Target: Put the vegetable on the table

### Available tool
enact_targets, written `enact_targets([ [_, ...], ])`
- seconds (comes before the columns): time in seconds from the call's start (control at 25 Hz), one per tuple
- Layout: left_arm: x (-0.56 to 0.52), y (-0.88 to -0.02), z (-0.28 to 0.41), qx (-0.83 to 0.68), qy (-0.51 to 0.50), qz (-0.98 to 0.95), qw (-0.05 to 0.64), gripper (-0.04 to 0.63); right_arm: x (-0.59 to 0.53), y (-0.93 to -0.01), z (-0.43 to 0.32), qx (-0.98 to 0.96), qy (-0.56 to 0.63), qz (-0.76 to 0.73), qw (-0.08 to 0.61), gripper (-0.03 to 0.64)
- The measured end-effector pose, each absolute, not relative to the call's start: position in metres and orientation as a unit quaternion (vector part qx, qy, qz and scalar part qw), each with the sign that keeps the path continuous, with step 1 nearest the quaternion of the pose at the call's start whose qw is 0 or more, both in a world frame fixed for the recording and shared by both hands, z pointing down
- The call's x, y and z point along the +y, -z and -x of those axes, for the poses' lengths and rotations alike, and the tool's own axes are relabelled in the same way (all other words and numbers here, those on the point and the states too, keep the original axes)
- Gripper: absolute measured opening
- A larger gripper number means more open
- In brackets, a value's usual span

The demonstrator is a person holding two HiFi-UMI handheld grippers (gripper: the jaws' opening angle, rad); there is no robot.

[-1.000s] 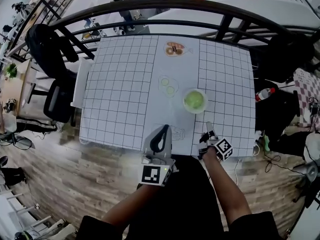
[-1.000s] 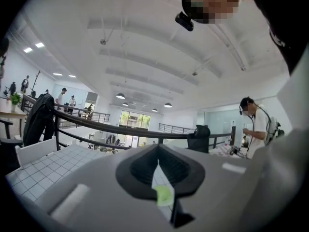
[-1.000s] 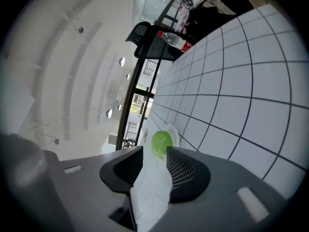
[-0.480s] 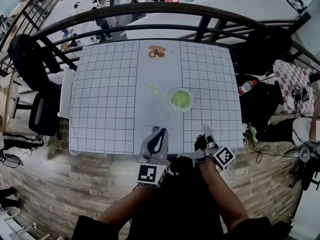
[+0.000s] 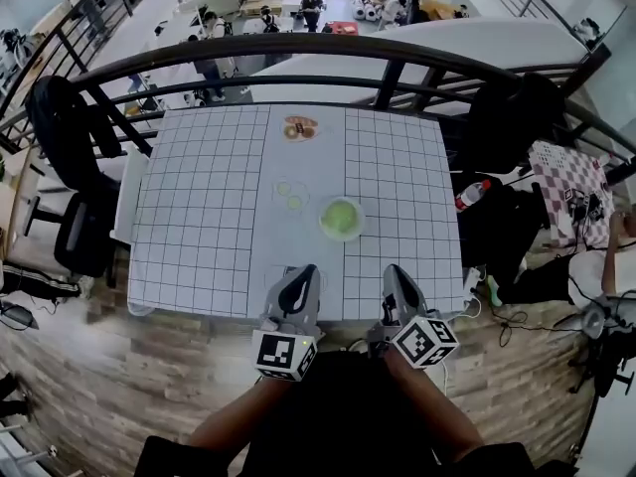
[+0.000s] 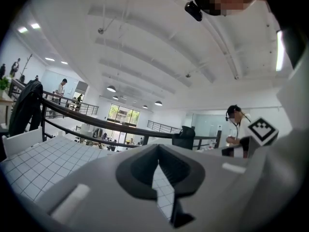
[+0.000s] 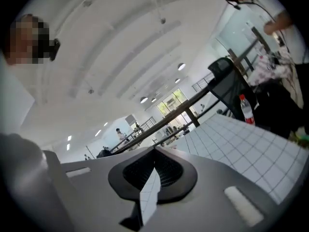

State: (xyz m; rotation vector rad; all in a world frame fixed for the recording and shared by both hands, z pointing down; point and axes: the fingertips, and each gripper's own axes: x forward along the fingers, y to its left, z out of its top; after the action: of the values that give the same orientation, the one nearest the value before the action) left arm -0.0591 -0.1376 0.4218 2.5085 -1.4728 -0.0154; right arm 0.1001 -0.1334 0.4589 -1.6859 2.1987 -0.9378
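Your left gripper point(image 5: 298, 278) and your right gripper point(image 5: 397, 278) are side by side at the near edge of the table point(image 5: 199, 217), with their tips just over the cloth. The left jaws are together and hold nothing. The right jaws have just been closing; now they meet, and nothing is between them either.

The green vegetable point(image 5: 341, 215) lies in a round white bowl point(image 5: 323, 221), a little right of the table's middle and in front of your right gripper, well apart from it.

The cloth is flat and white, with a dark grid on the left and right parts and a plain strip down the middle. Both grid parts are bare. A small brown thing point(image 5: 299, 127) is near the far edge. A dark curved railing point(image 5: 298, 46) runs behind the table. A plastic bottle point(image 5: 467, 195) is beyond the right edge and a chair point(image 5: 84, 237) stands beyond the left edge.
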Motion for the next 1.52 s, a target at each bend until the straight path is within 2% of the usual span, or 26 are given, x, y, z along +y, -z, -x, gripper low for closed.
enact_targets([
  [0.32, -0.122, -0.380, 0.018, -0.468, -0.008, -0.881, 0.066, 0.008, -0.118, -0.389, -0.103, 0.795, 0.180, 0.576, 0.060, -0.005],
  [0.6, -0.122, -0.379, 0.016, -0.491, 0.014, -0.869, 0.057, 0.008, -0.118, -0.385, -0.083, 0.824, 0.112, 0.555, 0.028, -0.005],
  [1.52, -0.088, -0.391, 0.055, -0.494, 0.011, -0.867, 0.063, 0.008, -0.077, -0.400, -0.019, 0.834, 0.080, 0.546, -0.008, -0.005],
])
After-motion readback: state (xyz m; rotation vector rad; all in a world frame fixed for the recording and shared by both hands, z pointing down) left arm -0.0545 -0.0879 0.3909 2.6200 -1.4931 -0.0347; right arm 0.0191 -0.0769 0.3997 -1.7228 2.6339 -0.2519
